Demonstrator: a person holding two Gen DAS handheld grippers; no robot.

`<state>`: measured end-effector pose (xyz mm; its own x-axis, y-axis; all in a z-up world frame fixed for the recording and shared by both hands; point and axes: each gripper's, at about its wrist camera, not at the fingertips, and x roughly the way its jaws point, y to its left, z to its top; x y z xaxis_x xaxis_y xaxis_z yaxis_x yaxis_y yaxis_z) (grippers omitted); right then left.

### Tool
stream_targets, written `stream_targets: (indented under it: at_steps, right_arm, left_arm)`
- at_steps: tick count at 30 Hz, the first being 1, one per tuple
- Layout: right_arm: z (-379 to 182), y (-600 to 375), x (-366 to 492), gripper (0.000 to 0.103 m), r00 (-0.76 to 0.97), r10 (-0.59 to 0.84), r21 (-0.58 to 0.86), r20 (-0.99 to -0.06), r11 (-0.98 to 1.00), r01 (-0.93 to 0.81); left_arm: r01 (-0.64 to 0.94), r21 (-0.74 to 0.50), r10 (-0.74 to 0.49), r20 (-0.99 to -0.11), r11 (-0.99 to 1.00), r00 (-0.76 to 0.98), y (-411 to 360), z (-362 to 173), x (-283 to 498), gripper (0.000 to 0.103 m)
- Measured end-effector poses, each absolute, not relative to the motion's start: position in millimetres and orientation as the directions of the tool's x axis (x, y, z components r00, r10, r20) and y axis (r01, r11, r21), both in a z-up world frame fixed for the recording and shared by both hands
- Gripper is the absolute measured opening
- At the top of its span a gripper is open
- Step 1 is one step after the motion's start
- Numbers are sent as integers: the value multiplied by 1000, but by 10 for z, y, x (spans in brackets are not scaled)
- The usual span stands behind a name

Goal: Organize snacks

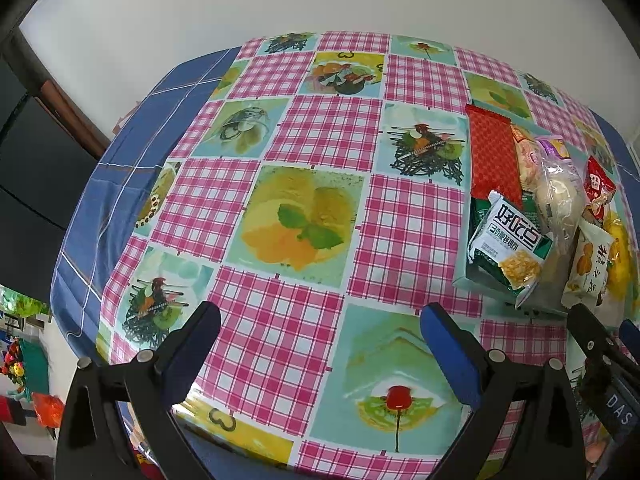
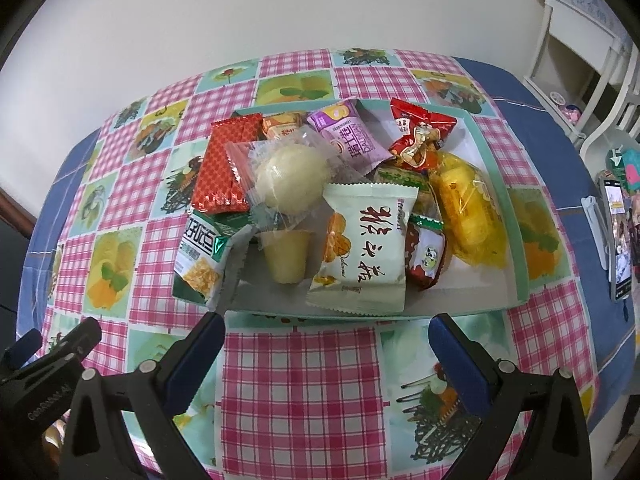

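1. Teal-rimmed, shallow white cardboard tray (image 2: 516, 216) is seen dead ahead of the right gripper (image 2: 326, 344), with its near edge just past the fingertips; the wrapped snacks are piled inside it, none loose on the checked pink oilcloth (image 2: 296, 392).
2. Nearest to the right jaws: the pale-green sachet with black brush lettering (image 2: 362, 248), long axis running roughly away from the gripper, lower end at the tray's near edge.
3. The green-and-white cracker pack (image 2: 200, 264) hangs over the tray's near-left corner.
4. Right gripper: jaws spread wide, nothing held, hovering low over the cloth and aimed at the tray.
5. Left gripper (image 1: 320, 336): jaws equally wide, empty, pointed at bare oilcloth; the tray lies off to its right, so the right hand is judged nearer.
6. Snacks all in the tray fits either a finished gather or a pile awaiting sorting; this cannot be settled.
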<state>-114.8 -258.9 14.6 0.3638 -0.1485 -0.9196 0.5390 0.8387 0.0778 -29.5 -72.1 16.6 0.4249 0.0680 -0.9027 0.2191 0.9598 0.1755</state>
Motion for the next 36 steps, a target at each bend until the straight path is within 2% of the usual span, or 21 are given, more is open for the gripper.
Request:
stream_targets:
  at_steps: [36]
  right_arm:
    - [106, -2597, -1124, 103, 342, -140, 70, -929, 843, 534]
  left_arm:
    - [212, 179, 75, -902, 961, 425, -705, 153, -295, 100]
